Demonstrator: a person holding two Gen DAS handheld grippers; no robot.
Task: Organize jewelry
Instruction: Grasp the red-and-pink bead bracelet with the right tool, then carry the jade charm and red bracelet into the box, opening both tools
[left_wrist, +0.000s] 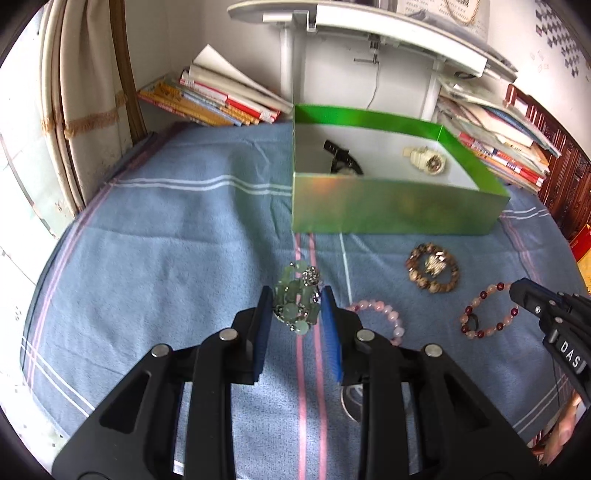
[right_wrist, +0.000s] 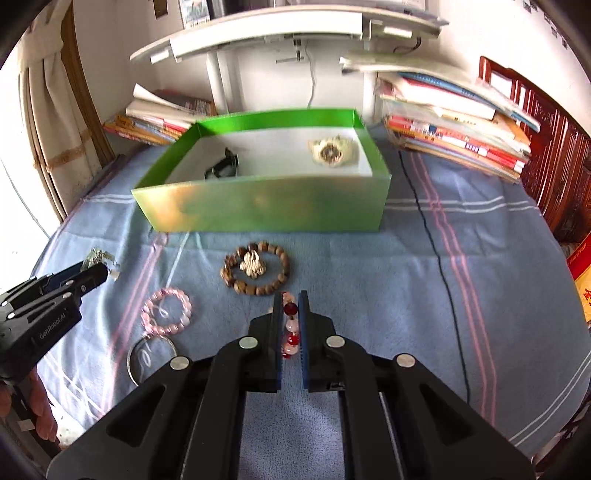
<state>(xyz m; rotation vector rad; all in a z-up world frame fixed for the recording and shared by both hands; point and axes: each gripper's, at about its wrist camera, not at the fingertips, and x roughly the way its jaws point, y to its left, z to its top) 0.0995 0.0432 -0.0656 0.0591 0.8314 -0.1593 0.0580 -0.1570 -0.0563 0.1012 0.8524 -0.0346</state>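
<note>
Only the right wrist view shows the black cable (right_wrist: 445, 280) crossing the blue cloth (right_wrist: 369, 266).

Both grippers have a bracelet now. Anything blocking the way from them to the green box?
Nothing visible blocks the left gripper with the green bracelet. Between the right gripper, shut on the red-and-pink bracelet, and the green box lies the brown bead bracelet; lifting clears it.
</note>
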